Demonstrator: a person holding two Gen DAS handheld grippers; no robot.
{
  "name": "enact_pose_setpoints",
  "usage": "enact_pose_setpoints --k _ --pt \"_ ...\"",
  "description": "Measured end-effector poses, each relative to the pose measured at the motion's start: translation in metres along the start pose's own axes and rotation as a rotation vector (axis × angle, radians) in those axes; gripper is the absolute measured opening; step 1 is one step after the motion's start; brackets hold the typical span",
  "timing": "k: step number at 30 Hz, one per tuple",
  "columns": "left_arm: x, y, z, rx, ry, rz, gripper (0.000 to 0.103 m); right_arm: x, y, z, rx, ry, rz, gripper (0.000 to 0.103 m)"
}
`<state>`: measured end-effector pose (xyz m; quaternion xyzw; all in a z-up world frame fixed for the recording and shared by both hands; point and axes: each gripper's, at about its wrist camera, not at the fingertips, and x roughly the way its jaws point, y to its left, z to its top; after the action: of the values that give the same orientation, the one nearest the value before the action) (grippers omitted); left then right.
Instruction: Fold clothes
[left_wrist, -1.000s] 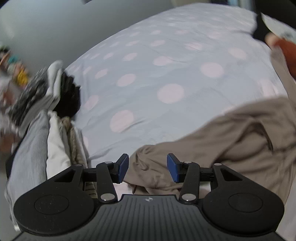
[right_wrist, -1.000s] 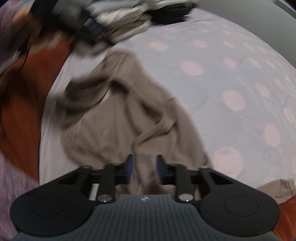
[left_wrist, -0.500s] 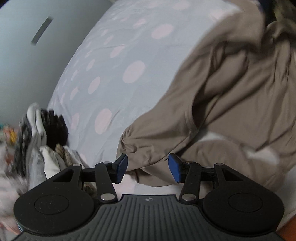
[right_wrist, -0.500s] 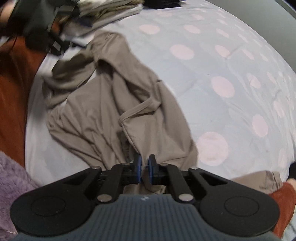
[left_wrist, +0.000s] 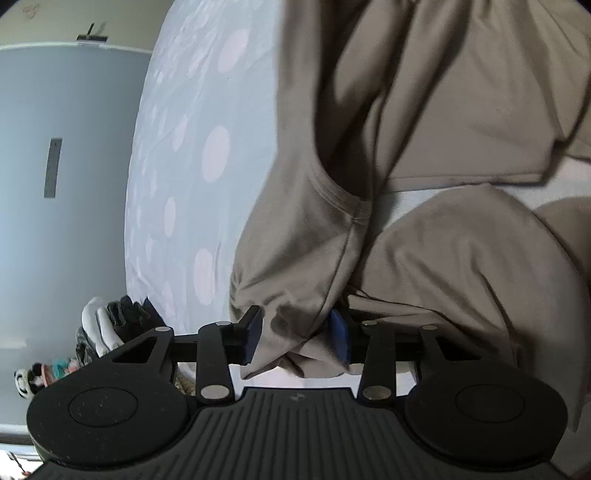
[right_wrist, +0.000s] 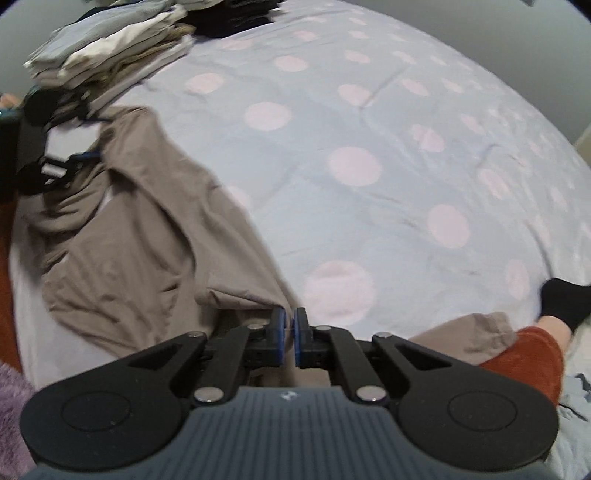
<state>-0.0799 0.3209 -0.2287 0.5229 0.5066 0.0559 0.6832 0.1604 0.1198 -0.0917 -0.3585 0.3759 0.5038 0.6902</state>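
A crumpled tan garment (right_wrist: 147, 229) lies on the pale blue bedspread with pink dots (right_wrist: 369, 147). My right gripper (right_wrist: 290, 334) is shut on a tan edge of it at the near side. In the left wrist view the same garment (left_wrist: 443, 129) fills the right half. My left gripper (left_wrist: 295, 339) is open, its blue pads on either side of a bunched tan end with a seam, the fabric lying between the jaws. The left gripper also shows in the right wrist view (right_wrist: 74, 147) at the garment's far left corner.
A stack of folded clothes (right_wrist: 110, 55) sits at the bed's far left, with dark items (right_wrist: 236, 18) behind it. A rust-red cloth (right_wrist: 524, 354) and a black sock on a foot (right_wrist: 565, 302) lie at the right. A purple fuzzy blanket (right_wrist: 11, 413) is at the near left.
My left gripper has tilted and moved in over the garment's end, so fabric now sits between its jaws. My right gripper closed on the tan edge and stays shut on it.
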Motion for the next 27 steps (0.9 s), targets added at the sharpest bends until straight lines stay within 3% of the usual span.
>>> enact_pose_setpoints --k 3,5,6,8,16,19,23,27 --pt "0.001 -0.007 -0.001 0.045 -0.007 0.035 0.044 -0.005 -0.018 0.004 0.064 -0.021 -0.035 0.005" --pt "0.002 -0.005 0.0 0.022 0.0 0.03 0.016 -0.007 -0.026 0.006 0.092 -0.031 -0.042 0.005" --pt "0.0 0.0 0.001 -0.011 -0.002 0.034 0.013 -0.008 -0.028 0.007 0.1 -0.035 -0.044 0.005" --pt "-0.01 0.015 0.003 -0.125 -0.013 0.054 0.007 -0.008 -0.028 0.007 0.1 -0.039 -0.048 0.005" --pt "-0.061 0.116 -0.02 -0.708 -0.009 0.032 0.006 -0.028 -0.03 0.009 0.119 -0.114 -0.103 0.005" --pt "-0.094 0.167 -0.041 -0.93 -0.003 0.035 0.005 -0.06 -0.03 0.014 0.116 -0.226 -0.142 0.004" --pt "-0.154 0.224 -0.068 -1.132 -0.054 0.078 0.005 -0.12 -0.025 0.022 0.087 -0.433 -0.207 0.004" --pt "-0.233 0.256 -0.079 -1.208 -0.143 0.188 0.005 -0.184 -0.021 0.03 0.098 -0.635 -0.27 0.004"
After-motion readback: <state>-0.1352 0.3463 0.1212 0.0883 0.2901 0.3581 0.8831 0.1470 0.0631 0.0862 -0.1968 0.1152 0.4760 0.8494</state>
